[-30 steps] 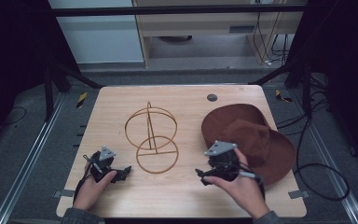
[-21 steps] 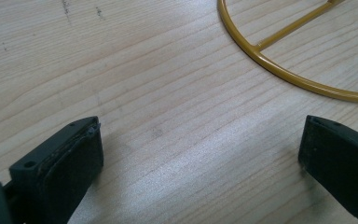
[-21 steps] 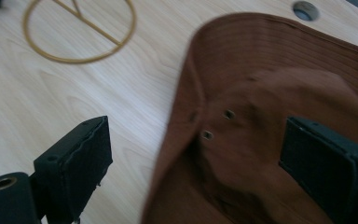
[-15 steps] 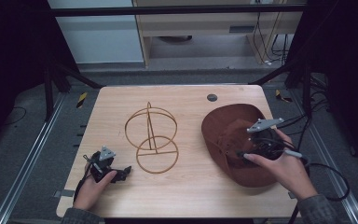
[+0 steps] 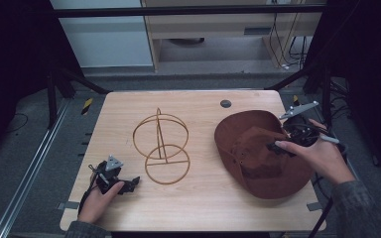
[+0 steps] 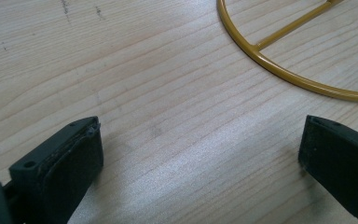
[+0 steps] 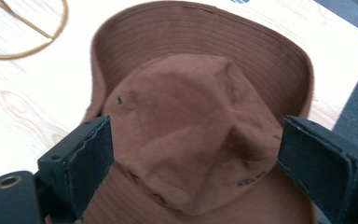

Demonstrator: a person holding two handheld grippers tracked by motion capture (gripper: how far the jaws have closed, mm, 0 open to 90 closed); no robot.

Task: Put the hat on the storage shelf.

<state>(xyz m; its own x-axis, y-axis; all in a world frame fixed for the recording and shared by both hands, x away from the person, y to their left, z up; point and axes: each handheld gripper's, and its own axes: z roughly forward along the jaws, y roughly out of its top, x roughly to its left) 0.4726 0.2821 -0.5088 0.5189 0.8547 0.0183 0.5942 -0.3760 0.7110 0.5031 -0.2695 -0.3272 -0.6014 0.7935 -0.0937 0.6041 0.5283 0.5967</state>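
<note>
A brown brimmed hat (image 5: 258, 148) lies crown up on the right half of the wooden table (image 5: 198, 203). Over its right side hovers my right gripper (image 5: 282, 145), open, jaws spread either side of the hat's crown (image 7: 191, 126) without touching it. A gold wire hat stand (image 5: 159, 143) stands mid-table, an upright ring on a flat round base. At the front left, low on the table, my left gripper (image 5: 128, 184) is open, pointing toward the stand's base ring (image 6: 289, 70), nothing between its jaws.
A small dark round disc (image 5: 225, 103) sits in the tabletop near the far edge. Black frame bars and cables surround the table; a cable trails off the right side. Bare wood lies between the stand and the front edge.
My right gripper has swung from the table's front middle to the right and up over the hat. The hat has shifted and its brim folded. The left gripper stayed put.
</note>
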